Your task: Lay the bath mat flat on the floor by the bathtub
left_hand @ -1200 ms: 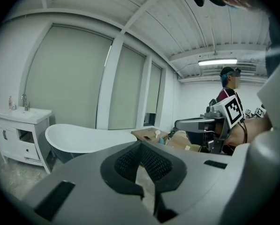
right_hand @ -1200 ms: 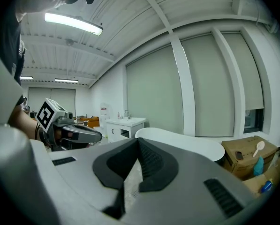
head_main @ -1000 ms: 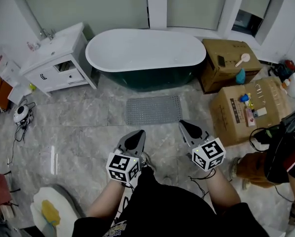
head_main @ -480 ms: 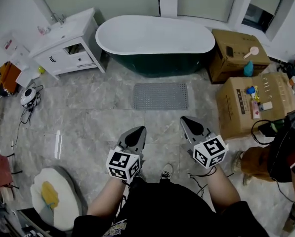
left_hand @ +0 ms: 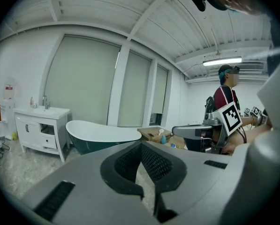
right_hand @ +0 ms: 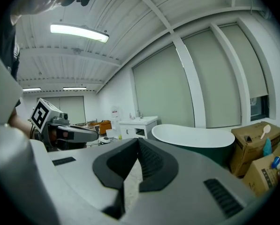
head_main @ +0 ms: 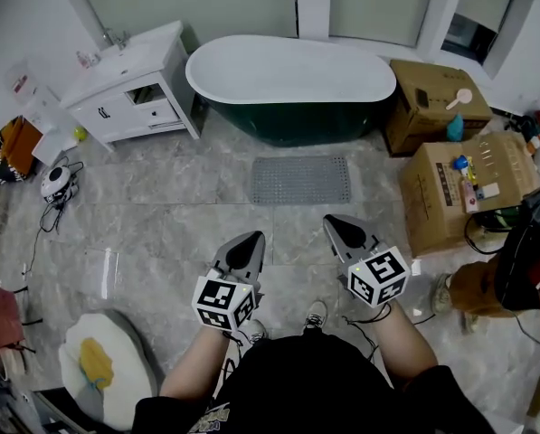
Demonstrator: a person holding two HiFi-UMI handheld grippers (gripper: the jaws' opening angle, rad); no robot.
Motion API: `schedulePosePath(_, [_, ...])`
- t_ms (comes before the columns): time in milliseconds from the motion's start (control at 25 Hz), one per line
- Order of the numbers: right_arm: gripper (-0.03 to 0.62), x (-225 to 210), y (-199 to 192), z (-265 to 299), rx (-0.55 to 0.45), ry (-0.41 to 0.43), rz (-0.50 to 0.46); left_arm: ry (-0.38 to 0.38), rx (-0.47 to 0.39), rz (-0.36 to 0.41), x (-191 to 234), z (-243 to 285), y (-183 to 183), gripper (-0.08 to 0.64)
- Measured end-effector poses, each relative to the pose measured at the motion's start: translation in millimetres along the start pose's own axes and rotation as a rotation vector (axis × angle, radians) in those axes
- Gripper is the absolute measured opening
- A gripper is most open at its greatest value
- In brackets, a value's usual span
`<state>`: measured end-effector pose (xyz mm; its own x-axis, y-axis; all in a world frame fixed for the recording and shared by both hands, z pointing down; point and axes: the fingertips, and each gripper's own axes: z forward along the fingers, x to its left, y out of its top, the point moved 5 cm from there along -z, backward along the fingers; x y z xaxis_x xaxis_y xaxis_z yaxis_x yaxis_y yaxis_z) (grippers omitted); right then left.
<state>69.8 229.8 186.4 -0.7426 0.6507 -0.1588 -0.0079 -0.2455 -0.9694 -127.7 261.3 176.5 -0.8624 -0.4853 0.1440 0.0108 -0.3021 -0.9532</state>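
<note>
Beyond left gripper (head_main: 248, 240) and right gripper (head_main: 336, 221), bath mat (head_main: 301, 179).

The right gripper (right_hand: 137, 140) fills the lower half of the frame. Its grey jaws are closed tip to tip with nothing between them, and a sliver of pale marbled floor (right_hand: 132, 179) shows through the gap behind the tips. At three o'clock stands a freestanding bathtub (right_hand: 196, 137), white inside and dark green outside. Just beyond the jaw tips at twelve o'clock is a white vanity (right_hand: 139, 125) with a tap. Two cardboard boxes (right_hand: 252, 146) crowd the edge at four o'clock. The left gripper (right_hand: 90, 134) juts in at nine o'clock. A lit fluorescent tube (right_hand: 79, 33) hangs at eleven o'clock, and tall blinds (right_hand: 163, 86) back the scene.
</note>
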Motion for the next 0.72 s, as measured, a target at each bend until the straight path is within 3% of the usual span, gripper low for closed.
schedulePosePath(720, [0.015,132,-12,-2,0.025,-0.194,-0.014,-0.211,-0.038,-0.009,57,-78,-3,0.015])
